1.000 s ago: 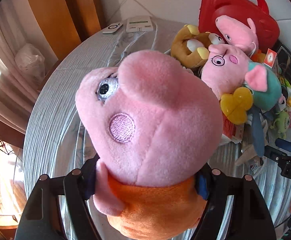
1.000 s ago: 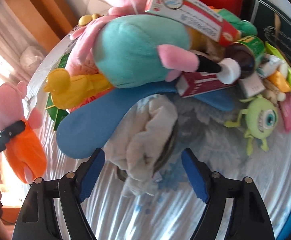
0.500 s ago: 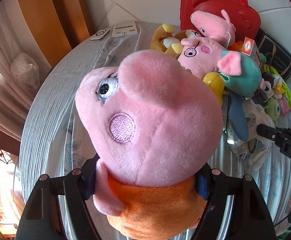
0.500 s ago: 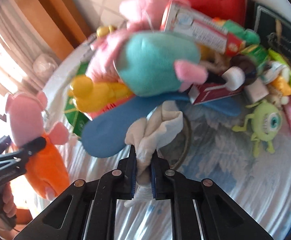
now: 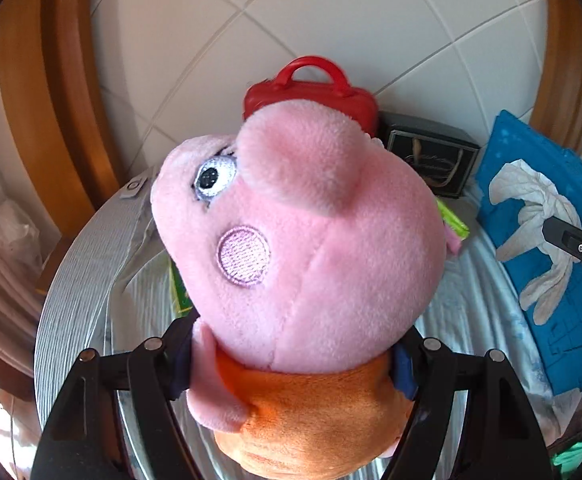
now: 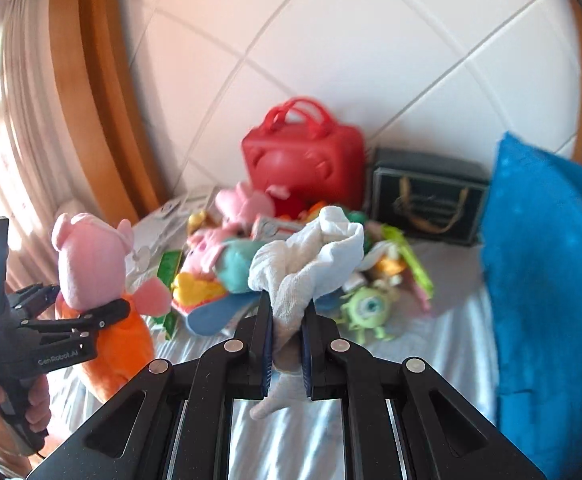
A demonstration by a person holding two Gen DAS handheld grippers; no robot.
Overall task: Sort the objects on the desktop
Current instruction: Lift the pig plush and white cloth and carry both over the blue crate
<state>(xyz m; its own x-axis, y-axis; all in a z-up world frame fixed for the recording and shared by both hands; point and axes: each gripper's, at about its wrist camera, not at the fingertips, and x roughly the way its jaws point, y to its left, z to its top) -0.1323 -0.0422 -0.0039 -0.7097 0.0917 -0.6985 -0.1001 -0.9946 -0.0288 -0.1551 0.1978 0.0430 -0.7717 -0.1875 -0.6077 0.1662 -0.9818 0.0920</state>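
My left gripper (image 5: 291,364) is shut on a pink pig plush in an orange dress (image 5: 299,240) and holds it up, filling the left wrist view. It also shows at the left of the right wrist view (image 6: 95,276). My right gripper (image 6: 285,320) is shut on a white cloth (image 6: 311,264) and holds it above the table. The cloth also shows at the right of the left wrist view (image 5: 531,216). A heap of plush toys and small boxes (image 6: 227,256) lies on the table behind the cloth.
A red plastic case (image 6: 303,160) and a dark gift bag (image 6: 427,196) stand against the tiled wall. A blue cushion (image 6: 551,300) stands at the right. A green one-eyed toy (image 6: 367,304) lies by the heap. The tablecloth (image 6: 443,340) is light and striped.
My right gripper, shut on the white cloth, has lifted it off the table and pulled back from the heap. My left gripper has risen and tilted with the pig plush still in it.
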